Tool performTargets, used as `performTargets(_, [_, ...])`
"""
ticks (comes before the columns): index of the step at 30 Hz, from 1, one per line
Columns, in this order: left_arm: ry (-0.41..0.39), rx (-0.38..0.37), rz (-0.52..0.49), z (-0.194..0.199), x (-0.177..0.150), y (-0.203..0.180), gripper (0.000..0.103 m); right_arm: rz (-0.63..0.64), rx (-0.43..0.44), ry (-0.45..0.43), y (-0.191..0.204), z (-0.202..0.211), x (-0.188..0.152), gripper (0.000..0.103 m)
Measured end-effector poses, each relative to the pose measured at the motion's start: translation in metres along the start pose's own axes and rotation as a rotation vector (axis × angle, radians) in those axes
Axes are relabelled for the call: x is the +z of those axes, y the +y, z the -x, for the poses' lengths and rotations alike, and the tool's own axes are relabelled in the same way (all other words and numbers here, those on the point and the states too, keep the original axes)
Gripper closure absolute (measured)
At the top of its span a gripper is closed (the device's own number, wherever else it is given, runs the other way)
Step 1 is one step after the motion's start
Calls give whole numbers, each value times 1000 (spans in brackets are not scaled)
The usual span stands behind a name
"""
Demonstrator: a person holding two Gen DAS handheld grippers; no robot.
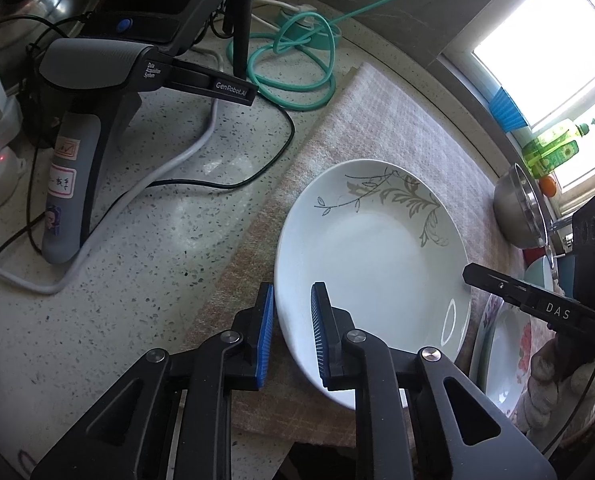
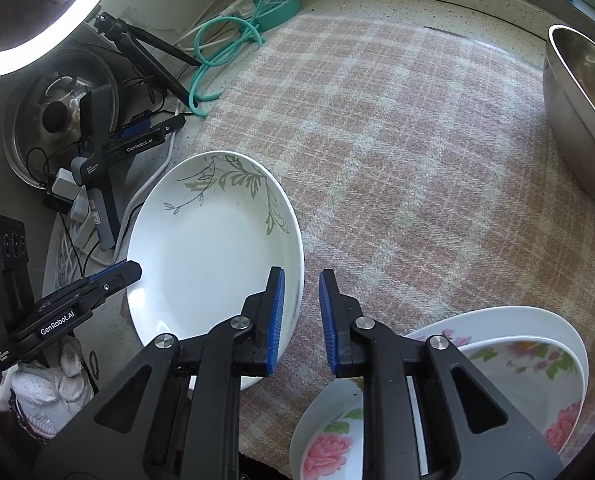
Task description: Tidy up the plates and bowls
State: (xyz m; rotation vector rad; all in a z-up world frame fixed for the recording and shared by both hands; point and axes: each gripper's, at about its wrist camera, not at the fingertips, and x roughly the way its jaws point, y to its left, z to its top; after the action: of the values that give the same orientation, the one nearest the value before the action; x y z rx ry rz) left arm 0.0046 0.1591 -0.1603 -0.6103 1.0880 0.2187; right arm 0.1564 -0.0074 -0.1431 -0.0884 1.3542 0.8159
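Leaf-patterned plate [image 1: 377, 248] sat at the left edge of a pink checked cloth [image 2: 417, 160] on the speckled worktop [image 1: 137, 260], gripped from two sides at once. My left hand-held gripper [image 1: 292, 332] was clamped on the plate's near left rim, one blue pad outside the edge and the other over the white inner face. My right hand-held gripper [image 2: 301, 320] was closed on the opposite rim, one pad inside the plate and one over the cloth. In the right wrist view the other tool's black tip met the plate's far edge, and my gloved hand [image 2: 45, 392] showed beneath it.

Just beside the right gripper, at the near edge of the cloth, lay a stack of rose-patterned dishes [image 2: 537, 360], apart from the plate I held. A steel bowl [image 2: 577, 120] stood at the cloth's right side, near the window sill, where a green bottle [image 1: 553, 148] caught the daylight.

Off the cloth, to the left, a spare gripper on its stand [image 1: 97, 120] stood well apart from the plate among grey and black cables. A coiled teal cable [image 1: 293, 68] lay at the back of the worktop, touching the cloth's far corner. A lit ring light [image 2: 37, 40] glowed in the upper left of the right wrist view.
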Motion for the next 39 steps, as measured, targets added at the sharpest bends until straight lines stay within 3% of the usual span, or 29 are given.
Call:
performTargets(7, [10, -1, 5, -4, 0, 3, 92, 13, -4, 18, 3, -7, 0, 92])
performTargets(22, [4, 4, -2, 0, -3, -1, 92, 29, -29, 1, 9, -3, -5, 93])
performTargets(39, [-59, -55, -59, 32, 0, -34, 92, -7, -13, -80, -3, 53, -23, 93])
